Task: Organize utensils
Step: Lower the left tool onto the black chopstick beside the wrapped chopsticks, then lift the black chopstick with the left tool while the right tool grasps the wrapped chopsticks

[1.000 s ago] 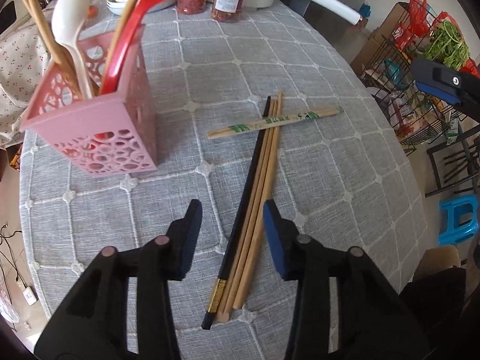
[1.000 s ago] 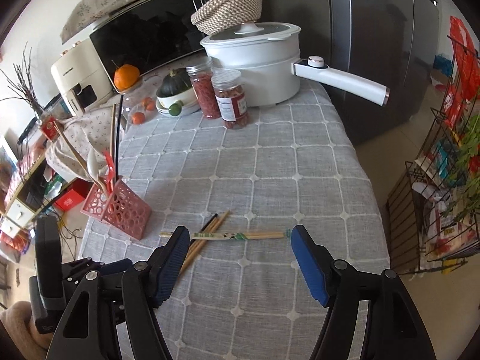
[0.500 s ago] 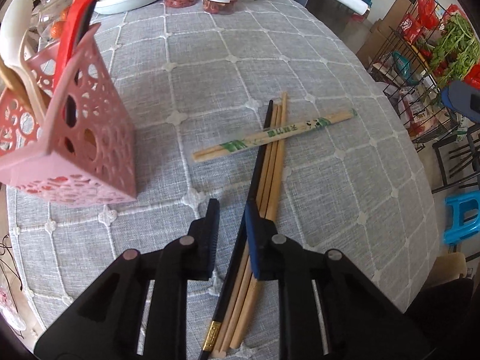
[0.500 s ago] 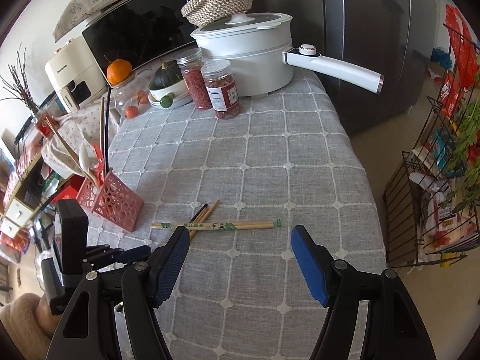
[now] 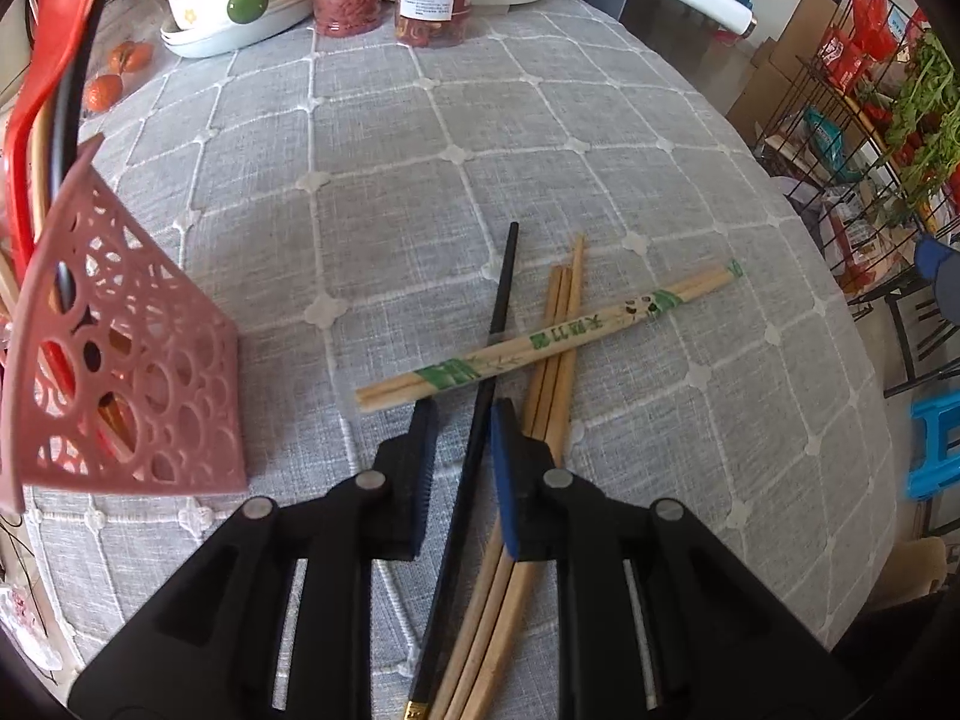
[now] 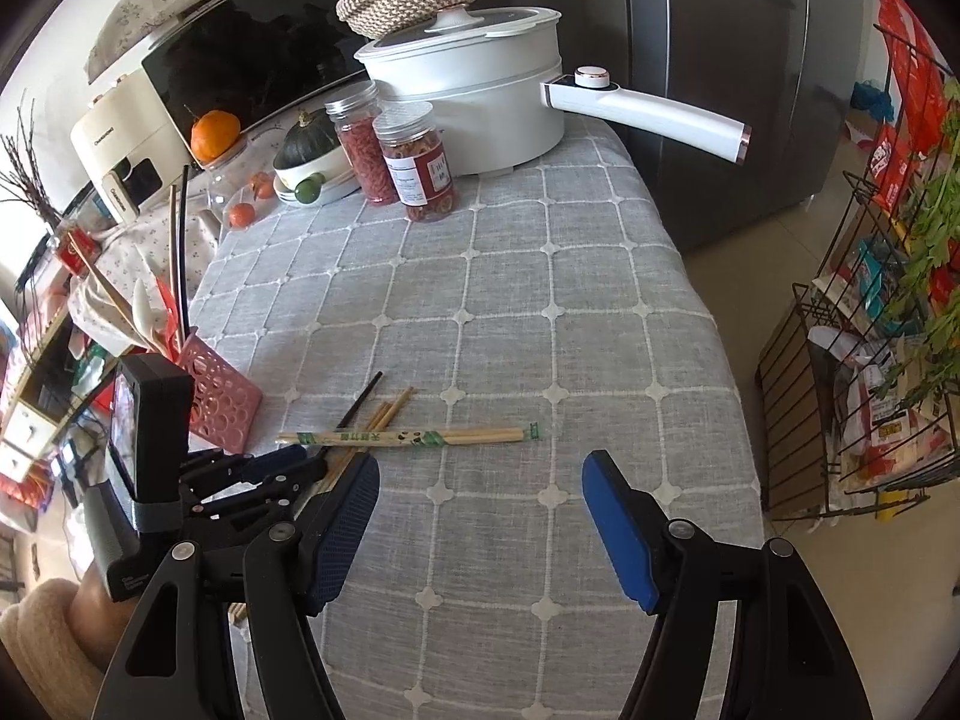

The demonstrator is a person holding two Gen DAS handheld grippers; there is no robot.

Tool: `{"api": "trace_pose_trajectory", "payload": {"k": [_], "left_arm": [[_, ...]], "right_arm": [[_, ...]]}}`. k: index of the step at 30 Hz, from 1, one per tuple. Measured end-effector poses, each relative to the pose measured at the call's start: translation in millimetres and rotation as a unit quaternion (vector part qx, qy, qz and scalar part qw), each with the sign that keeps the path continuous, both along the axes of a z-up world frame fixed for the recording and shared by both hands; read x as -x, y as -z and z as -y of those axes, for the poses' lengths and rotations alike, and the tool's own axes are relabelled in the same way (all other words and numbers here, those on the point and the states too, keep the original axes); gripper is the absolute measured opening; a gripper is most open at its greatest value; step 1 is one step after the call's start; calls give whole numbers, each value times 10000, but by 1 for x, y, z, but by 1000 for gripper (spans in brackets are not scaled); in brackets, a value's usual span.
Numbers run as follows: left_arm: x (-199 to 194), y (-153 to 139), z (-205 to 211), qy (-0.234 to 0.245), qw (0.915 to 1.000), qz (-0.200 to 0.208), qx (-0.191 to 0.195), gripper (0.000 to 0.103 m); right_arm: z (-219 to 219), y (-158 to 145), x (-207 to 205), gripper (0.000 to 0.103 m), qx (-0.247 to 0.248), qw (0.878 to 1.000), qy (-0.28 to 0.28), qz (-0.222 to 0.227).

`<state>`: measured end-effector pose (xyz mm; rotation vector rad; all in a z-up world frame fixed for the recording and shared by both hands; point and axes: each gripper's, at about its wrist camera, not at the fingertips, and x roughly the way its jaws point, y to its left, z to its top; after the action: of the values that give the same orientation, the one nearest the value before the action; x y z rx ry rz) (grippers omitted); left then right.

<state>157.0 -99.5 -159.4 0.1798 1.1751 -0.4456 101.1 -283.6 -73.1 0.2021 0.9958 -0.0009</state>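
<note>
On the quilted grey tablecloth [image 6: 540, 276], a white lidded pot [image 6: 474, 96] with a long handle is seen far behind the pink perforated utensil holder [image 5: 138, 378]. Beside the holder, three wooden chopsticks [image 5: 555, 360] are crossed by a paper-wrapped pair [image 5: 540, 339]. The black chopstick [image 5: 489, 360] is bracketed by the narrowly parted left gripper [image 5: 462, 438]; contact cannot be told. The right gripper [image 6: 480, 480] is held wide apart, empty.

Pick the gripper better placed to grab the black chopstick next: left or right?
Left. The left gripper already straddles the black chopstick, jaws narrowed around it. The right gripper hangs wide open, off to the side.
</note>
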Motion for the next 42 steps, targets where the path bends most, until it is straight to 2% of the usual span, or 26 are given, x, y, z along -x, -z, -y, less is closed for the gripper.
{"api": "trace_pose_trajectory", "payload": {"k": [2,4,11,18,24,32,34,39,42], "left_arm": [[-2,0,3,-31,10000,36,-27,19],[-3,0,3,-80,9999,44,-91,8],[7,-15,-11,-159,9995,-213,147,7],[38,-56,-26,356,9958,75,835,7],[57,-71,-40,647,9930,170,974,7],[71,-83,-65,479,9933,344,996,7],[74,-86,-71,448,9932,417,988,7],[78,-94,-85,350,9927,552,1010,7],[78,-99,-95,267,9924,610,1036,7]], "right_arm": [[1,2,-1,71,-6,10000,9,-39],[2,5,-2,71,22,10000,5,-77],[10,22,-15,71,-15,9993,138,-353],[9,40,-30,71,-117,9975,263,-651],[3,45,-33,71,-34,9971,234,-728],[5,66,-51,71,-347,9920,583,-1067],[3,76,-57,70,-386,9897,674,-1204],[-1,95,-68,58,-231,9840,941,-1495],[-4,98,-71,52,-37,9829,1042,-1516]]}}
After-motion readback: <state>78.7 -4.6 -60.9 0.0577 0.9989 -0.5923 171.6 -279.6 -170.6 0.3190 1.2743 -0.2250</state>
